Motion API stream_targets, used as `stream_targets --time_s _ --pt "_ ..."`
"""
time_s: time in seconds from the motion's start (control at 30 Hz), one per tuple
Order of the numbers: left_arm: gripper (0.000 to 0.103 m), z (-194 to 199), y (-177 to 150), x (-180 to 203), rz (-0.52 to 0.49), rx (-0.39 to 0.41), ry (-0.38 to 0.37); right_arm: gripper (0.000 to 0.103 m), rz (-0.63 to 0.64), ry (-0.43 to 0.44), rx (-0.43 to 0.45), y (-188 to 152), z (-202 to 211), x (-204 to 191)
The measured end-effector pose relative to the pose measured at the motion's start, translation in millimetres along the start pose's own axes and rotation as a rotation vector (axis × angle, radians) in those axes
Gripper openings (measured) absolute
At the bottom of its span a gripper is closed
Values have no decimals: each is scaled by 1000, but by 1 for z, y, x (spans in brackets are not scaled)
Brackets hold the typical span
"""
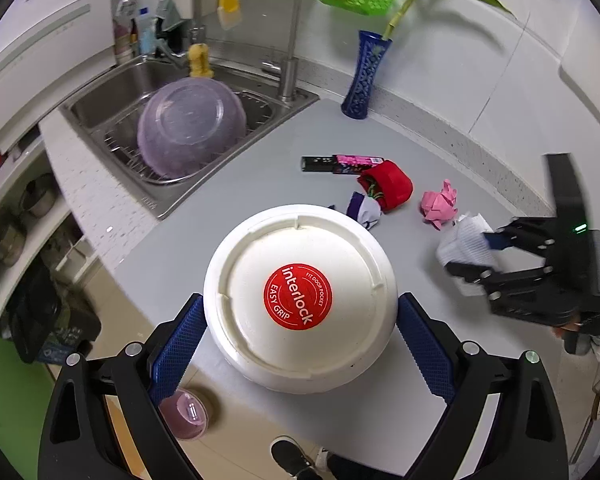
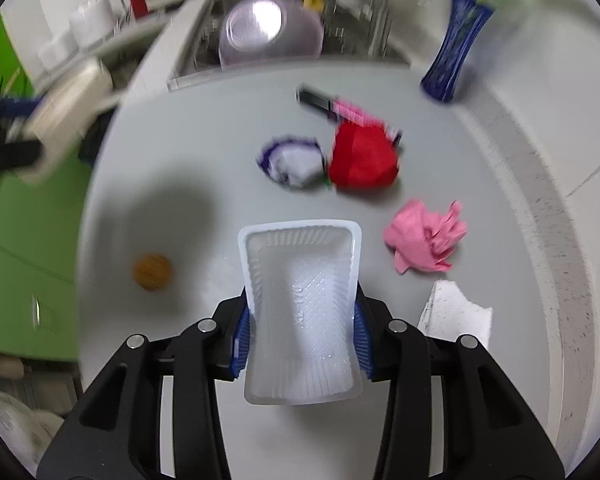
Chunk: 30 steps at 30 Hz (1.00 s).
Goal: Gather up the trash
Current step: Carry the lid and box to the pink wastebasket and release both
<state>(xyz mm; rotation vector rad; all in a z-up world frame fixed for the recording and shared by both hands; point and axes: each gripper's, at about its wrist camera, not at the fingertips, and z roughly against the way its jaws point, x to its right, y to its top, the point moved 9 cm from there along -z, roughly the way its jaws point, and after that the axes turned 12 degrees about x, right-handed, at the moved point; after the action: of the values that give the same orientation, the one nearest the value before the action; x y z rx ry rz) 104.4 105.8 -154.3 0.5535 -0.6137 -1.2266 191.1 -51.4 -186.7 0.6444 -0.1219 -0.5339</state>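
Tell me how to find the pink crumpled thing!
Look at the grey counter beside the sink. Right of the clear plastic tray in the right gripper lies the pink crumpled paper. It is the only pink ball, below the red wrapper.

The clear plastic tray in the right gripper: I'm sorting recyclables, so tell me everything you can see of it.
The clear plastic tray is a shallow, rectangular, translucent white container with rounded corners, a flat rim, ribbed walls and a diamond-embossed bottom bearing faint moulded characters. It looks thin and empty. The right gripper is shut on it, its blue pads pressing the two long sides, open face toward the camera. It is above the grey countertop; whether it touches it cannot be told.
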Motion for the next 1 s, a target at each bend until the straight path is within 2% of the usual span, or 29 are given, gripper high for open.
stream_targets --time_s 0.13,0.3,0.5,0.7,0.87,1.0 --pt "91 28 -15 -21 36 16 35 42 0 23 91 24 32 -30" --pt "91 74 -40 -64 101 38 108 42 30 90 163 48 55 -91" --pt "91 143 -84 -125 191 66 227 42 115 220 215 71 66 -198" --pt "91 198 -132 -179 293 78 325 42 187 330 219 77 68 -294" --pt "91 200 -174 -219 380 66 362 42 241 388 183 71 39 -363" --pt "91 164 -225 -258 445 37 376 42 283 385 131 43 -18 -400"
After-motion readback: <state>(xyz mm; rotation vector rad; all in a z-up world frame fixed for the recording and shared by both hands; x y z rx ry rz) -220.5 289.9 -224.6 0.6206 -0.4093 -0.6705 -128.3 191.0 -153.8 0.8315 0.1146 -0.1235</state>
